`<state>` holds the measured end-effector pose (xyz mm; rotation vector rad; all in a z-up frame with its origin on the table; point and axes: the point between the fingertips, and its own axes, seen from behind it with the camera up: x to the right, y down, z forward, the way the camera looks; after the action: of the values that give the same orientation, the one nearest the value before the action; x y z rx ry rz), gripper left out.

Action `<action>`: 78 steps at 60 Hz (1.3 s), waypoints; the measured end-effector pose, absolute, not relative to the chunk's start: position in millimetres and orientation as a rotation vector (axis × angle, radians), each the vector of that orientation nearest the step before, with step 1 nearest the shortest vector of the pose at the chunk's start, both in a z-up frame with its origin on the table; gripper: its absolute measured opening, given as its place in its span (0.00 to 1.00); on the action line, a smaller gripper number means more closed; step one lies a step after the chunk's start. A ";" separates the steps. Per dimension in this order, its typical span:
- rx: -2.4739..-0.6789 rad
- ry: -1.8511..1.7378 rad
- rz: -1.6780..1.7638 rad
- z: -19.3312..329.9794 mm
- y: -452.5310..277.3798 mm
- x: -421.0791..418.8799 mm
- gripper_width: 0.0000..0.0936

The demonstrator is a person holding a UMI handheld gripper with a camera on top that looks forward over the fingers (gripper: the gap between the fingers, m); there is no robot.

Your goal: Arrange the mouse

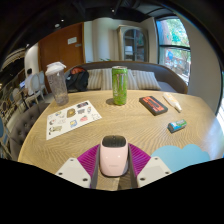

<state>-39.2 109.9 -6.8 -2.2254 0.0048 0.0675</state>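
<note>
A white computer mouse (113,155) with a dark scroll area on top sits between my gripper's (113,170) two fingers. The magenta pads (90,158) touch it on both sides, so the gripper is shut on the mouse. The mouse is just above the near edge of the wooden table (120,125). A light blue flat mat (186,156) lies on the table just right of the right finger.
Beyond the fingers stand a green can (119,85) and a clear plastic cup (57,82). A printed leaflet (72,118) lies at the left. A black and red box (153,104), a white pen (172,101) and a small teal item (177,125) lie at the right. Chairs stand behind the table.
</note>
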 end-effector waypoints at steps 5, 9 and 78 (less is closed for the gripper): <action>-2.128 -0.010 0.062 22.8 103.8 -27.9 0.45; -2.063 0.001 0.089 57.4 91.1 -13.4 0.45; -2.164 0.067 0.141 21.0 -72.6 154.0 0.90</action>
<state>154.0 -72.6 21.0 -2.1642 0.0665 0.1409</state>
